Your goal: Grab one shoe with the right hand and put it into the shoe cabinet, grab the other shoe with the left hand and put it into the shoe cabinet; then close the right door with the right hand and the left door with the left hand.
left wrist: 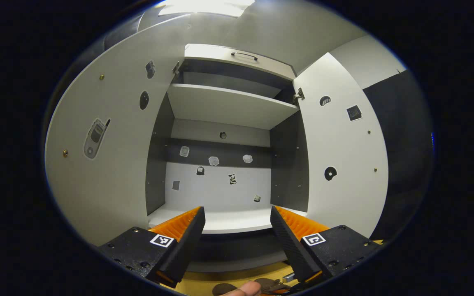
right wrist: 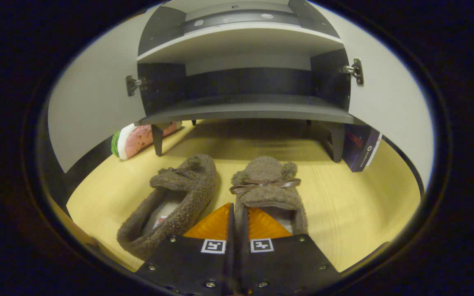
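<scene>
Step 1 in hand: right gripper [right wrist: 236, 213] had its jaws pinched on the side wall of the bow slipper [right wrist: 266, 187], on the floor just before the shoe cabinet [right wrist: 245, 109], w/ the other slipper [right wrist: 175, 201] beside it. Left gripper [left wrist: 237, 224] waited, jaws apart, empty, facing the cabinet. Next: lift, carry onto a shelf.

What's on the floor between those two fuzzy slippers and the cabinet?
Nothing: in the right gripper view, bare yellow floor runs from the two slippers to the open cabinet.
</scene>
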Demonstrator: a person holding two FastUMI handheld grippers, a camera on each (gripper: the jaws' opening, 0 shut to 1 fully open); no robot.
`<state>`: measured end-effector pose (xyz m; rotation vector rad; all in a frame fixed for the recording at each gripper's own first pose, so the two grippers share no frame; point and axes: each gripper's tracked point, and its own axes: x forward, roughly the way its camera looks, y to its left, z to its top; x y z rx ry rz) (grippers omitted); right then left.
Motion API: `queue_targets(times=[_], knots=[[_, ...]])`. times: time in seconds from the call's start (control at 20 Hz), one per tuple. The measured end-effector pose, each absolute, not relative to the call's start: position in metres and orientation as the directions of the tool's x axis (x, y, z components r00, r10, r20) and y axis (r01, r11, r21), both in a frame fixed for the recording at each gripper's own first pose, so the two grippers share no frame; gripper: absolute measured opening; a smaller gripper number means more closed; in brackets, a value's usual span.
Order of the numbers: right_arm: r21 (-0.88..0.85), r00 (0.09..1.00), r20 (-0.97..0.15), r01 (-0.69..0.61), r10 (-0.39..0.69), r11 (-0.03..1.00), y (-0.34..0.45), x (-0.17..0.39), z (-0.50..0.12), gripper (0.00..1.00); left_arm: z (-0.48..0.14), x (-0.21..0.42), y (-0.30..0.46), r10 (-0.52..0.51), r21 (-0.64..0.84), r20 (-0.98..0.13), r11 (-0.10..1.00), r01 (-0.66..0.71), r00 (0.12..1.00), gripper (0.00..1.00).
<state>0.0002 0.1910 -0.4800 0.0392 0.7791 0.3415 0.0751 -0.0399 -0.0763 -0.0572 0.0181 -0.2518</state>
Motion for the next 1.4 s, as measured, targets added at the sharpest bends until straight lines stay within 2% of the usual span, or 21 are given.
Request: queue_targets(times=[0.15, 0.2, 0.4, 0.55, 0.75, 1.0, 1.2, 1.4], knots=[[0.169, 0.679, -0.643, -0.325, 0.354, 0.93, 0.193, 0.0, -0.457, 0.08, -0.079, 0.085, -0.024, -0.22, -0.078, -0.025, 0.973, 0.217, 0.975, 0.98], [0.186, 0.679, -0.632, -0.335, 0.373, 0.924, 0.198, -0.001, -0.45, 0.01, -0.08, 0.088, -0.019, -0.211, -0.086, -0.029, 0.974, 0.208, 0.977, 0.97], [0.166, 0.726, -0.578, -0.342, 0.373, 0.925, 0.192, 0.009, -0.397, 0.01, -0.081, 0.093, -0.006, -0.192, -0.083, -0.031, 0.978, 0.189, 0.981, 0.97], [0.144, 0.79, -0.485, -0.35, 0.374, 0.926, 0.184, 0.032, -0.326, 0.01, -0.079, 0.094, -0.003, -0.18, -0.073, -0.023, 0.981, 0.178, 0.983, 0.97], [0.048, 0.869, -0.347, -0.36, 0.353, 0.932, 0.172, 0.068, -0.213, 0.01, -0.079, 0.09, -0.009, -0.213, -0.1, -0.028, 0.973, 0.21, 0.977, 0.98], [0.061, 0.887, -0.272, -0.371, 0.373, 0.927, 0.181, 0.133, -0.106, 0.01, -0.084, 0.088, -0.017, -0.229, -0.108, -0.039, 0.969, 0.223, 0.973, 0.98], [0.019, 0.906, -0.277, -0.328, 0.32, 0.944, 0.189, 0.209, -0.08, 0.01, -0.089, 0.096, -0.011, -0.214, -0.107, -0.054, 0.972, 0.207, 0.975, 0.97], [-0.033, 0.898, -0.342, -0.305, 0.276, 0.952, 0.203, 0.28, -0.109, 0.01, -0.099, 0.105, 0.002, -0.169, -0.089, -0.079, 0.983, 0.162, 0.982, 0.98]])
